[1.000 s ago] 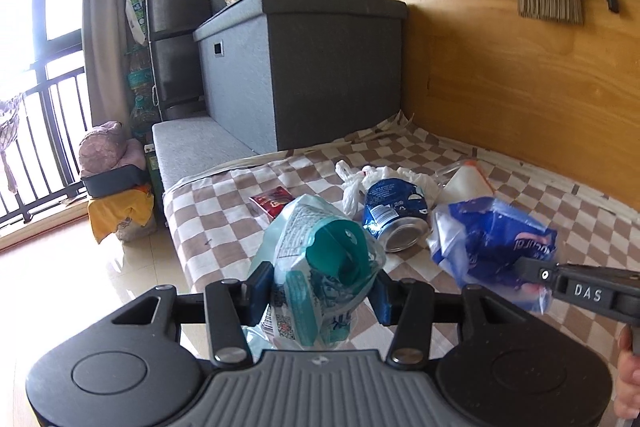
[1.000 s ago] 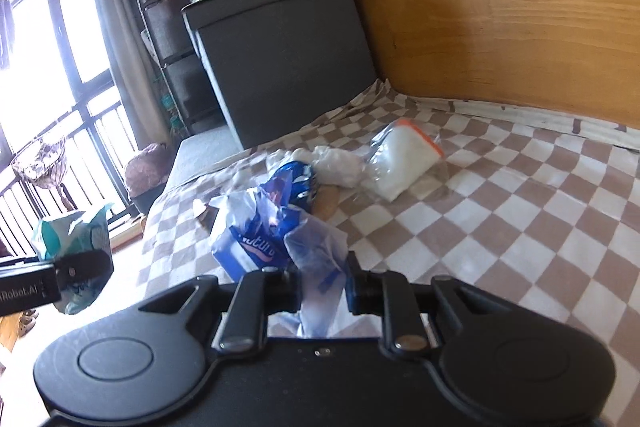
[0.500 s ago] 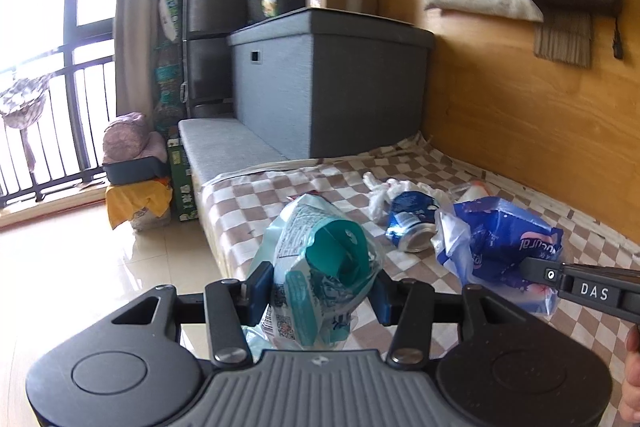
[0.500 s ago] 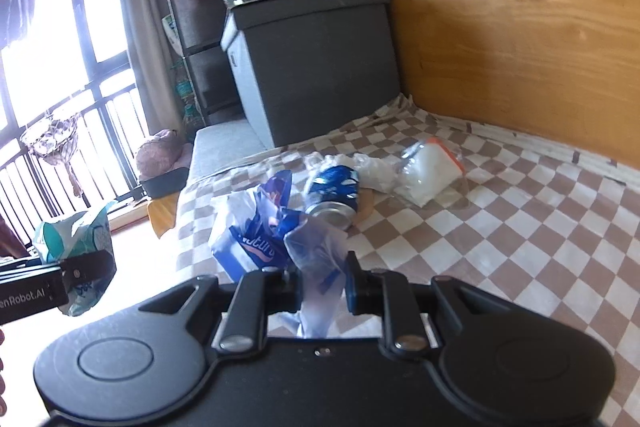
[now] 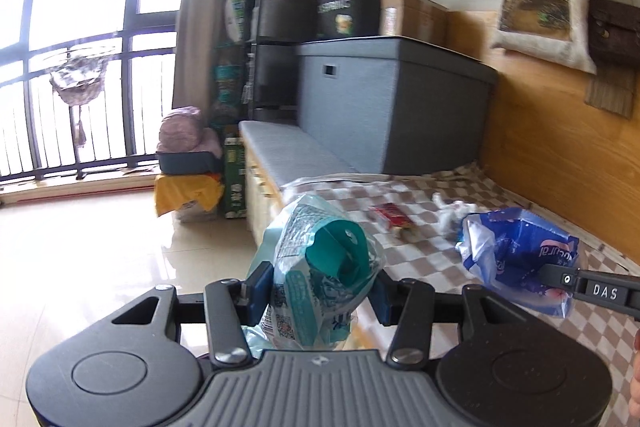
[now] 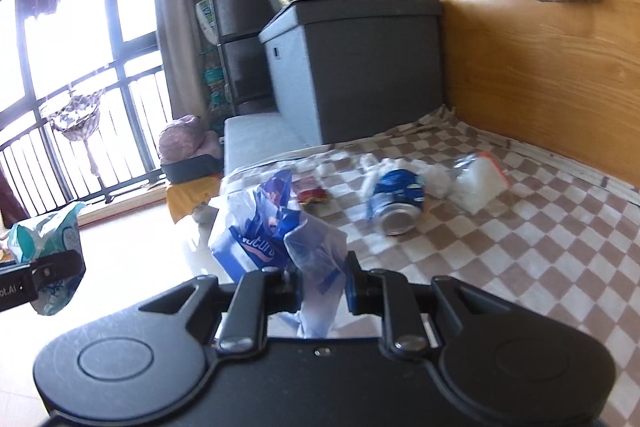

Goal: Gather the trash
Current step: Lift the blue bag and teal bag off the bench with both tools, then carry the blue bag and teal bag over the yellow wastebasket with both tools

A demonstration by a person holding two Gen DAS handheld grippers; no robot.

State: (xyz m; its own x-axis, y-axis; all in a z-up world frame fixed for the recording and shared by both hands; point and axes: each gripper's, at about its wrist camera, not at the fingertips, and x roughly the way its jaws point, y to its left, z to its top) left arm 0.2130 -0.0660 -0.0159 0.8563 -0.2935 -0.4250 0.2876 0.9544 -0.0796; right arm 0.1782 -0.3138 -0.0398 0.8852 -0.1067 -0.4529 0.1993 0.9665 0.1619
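Holding: you've got trash in both hands. Left gripper (image 5: 316,293) is clamped on the teal-and-white wrapper (image 5: 320,267); right gripper (image 6: 322,285) is pinched nearly closed on the blue plastic bag (image 6: 276,235).
Load check: both loads hang free of the bed, neither touching the checked sheet (image 6: 520,247). No spare jaw for another pickup.
Left on bed: crushed blue can (image 6: 396,203), white tissue wad (image 6: 436,179), clear bag w/ orange edge (image 6: 480,179), small red packet (image 6: 310,193).
Direction: all of it lies fwd and to the right of your right gripper, toward the wood wall (image 6: 540,67). From the left wrist cam it sits fwd-right too, partly behind the blue bag.
Can axis: lying on its side, open end facing you and slightly down-frame, long axis running roughly away from you toward the grey storage box (image 6: 360,67).
Nearer hand: right, by my read. Can is near its fingers; the left sits out over the floor edge, well apart from the can.
Bin: not in view on either cam, so can't tell which way the drop-off lies.
Next call: my guess is dump both loads first, then come back w/ the right hand, jaws set across the can's short width, not along it.
Risk: thin blue film is held by a twisted bit only and could slip if you swing.
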